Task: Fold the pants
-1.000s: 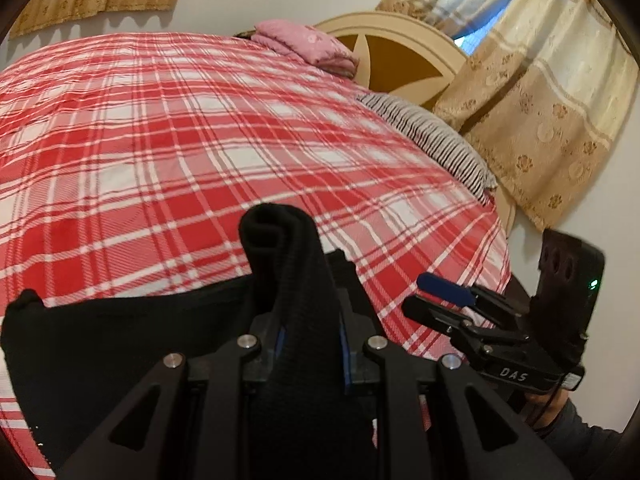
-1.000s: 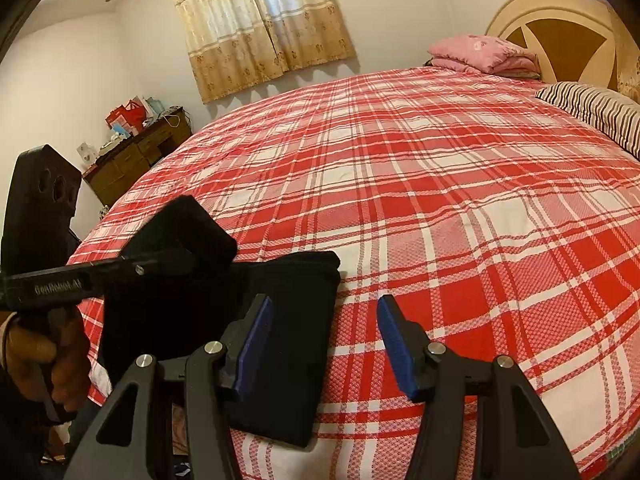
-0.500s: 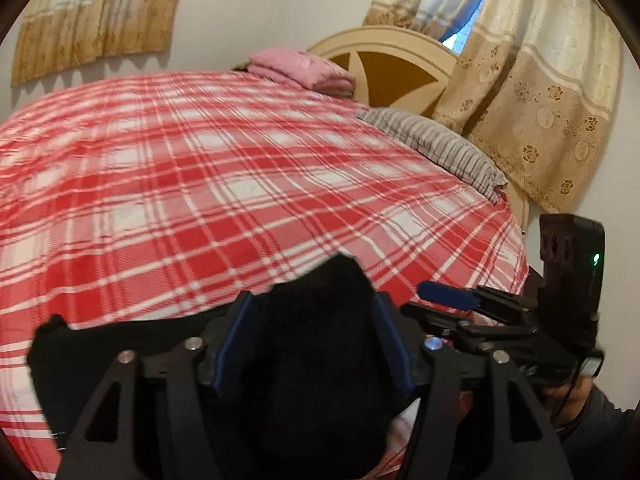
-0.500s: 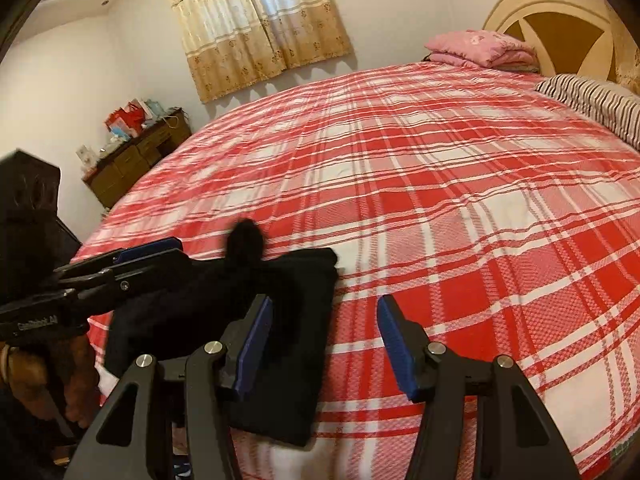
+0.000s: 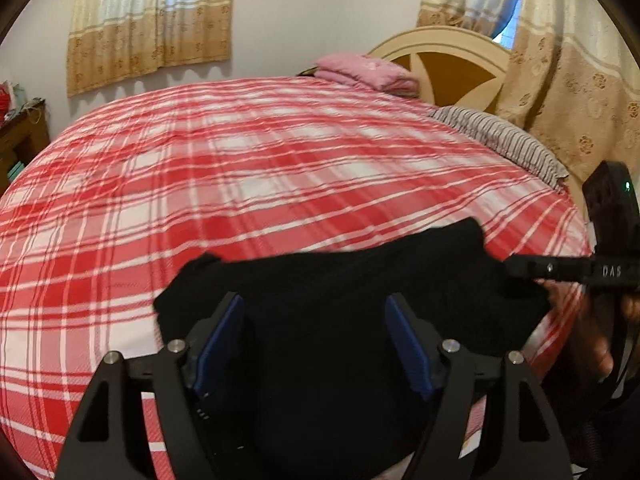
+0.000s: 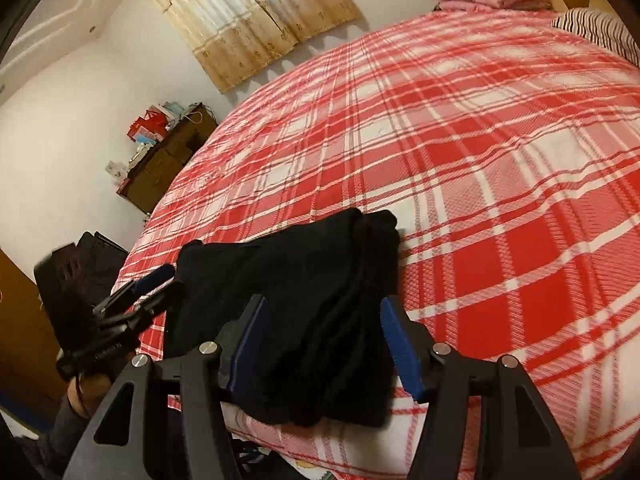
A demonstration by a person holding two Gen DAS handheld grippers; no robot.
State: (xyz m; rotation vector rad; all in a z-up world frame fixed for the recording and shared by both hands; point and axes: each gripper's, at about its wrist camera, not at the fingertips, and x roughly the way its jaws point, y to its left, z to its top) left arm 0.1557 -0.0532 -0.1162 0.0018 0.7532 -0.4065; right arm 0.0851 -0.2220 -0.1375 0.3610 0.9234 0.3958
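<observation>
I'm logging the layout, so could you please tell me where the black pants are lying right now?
The black pants lie bunched on the near edge of the red plaid bed, low in both wrist views, between each open gripper's fingers, far from the striped pillow.

Red plaid bed (image 5: 248, 184), black pants (image 5: 340, 280), pink blanket (image 5: 364, 72), striped pillow (image 5: 500, 140)

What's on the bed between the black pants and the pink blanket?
Nothing: between the pants and the pink blanket lies only bare plaid bedspread, seen in both wrist views.
</observation>
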